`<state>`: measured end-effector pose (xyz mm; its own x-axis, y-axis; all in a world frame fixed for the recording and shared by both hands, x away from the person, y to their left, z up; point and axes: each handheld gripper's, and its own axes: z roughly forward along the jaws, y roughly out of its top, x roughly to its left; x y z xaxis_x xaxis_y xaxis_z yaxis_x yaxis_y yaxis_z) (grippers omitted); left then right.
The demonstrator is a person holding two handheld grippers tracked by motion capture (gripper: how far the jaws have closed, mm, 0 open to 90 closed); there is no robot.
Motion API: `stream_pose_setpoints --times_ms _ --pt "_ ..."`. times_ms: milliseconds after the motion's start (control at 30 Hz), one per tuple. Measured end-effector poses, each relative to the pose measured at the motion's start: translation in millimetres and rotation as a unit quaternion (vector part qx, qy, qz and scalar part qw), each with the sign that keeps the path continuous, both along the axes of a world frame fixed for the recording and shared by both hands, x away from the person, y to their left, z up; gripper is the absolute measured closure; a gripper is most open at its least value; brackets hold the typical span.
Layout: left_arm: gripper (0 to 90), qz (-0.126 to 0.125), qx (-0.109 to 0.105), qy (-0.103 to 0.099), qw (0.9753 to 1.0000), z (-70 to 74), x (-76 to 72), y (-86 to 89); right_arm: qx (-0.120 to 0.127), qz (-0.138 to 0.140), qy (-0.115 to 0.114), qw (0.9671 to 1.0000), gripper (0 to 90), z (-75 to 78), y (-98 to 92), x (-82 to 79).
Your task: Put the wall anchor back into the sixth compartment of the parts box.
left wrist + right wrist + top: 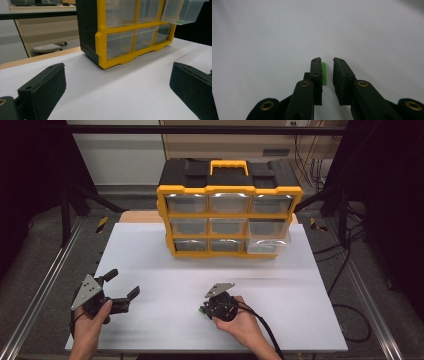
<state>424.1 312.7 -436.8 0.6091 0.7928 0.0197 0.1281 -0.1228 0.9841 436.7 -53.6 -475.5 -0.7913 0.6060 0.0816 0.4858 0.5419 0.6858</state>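
The right gripper, narrowly parted, is straddling a small green plastic piece on the white bench, needing centering before closing squarely.

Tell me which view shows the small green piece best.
The right gripper view: the green piece lies on the white table between the right tool's nearly closed jaws. The high view shows a green speck beside that tool.

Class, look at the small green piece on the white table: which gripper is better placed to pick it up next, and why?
The right gripper. Its jaws already straddle the green piece, slightly apart. The left gripper stands wide open off to the left, facing the yellow drawer cabinet.
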Motion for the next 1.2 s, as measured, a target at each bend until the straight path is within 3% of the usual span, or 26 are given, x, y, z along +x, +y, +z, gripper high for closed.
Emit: stream_pose_setpoints --times_ms 433,1200 --pt "0.7 0.0 0.0 0.0 1.0 0.2 -0.1 0.1 -0.006 0.008 -0.001 1.0 83.0 -3.5 1.6 0.6" --pt "0.7 0.0 0.001 -0.001 1.0 0.5 -0.5 -0.1 -0.005 0.009 -0.003 0.9999 81.4 -4.3 2.2 0.8"
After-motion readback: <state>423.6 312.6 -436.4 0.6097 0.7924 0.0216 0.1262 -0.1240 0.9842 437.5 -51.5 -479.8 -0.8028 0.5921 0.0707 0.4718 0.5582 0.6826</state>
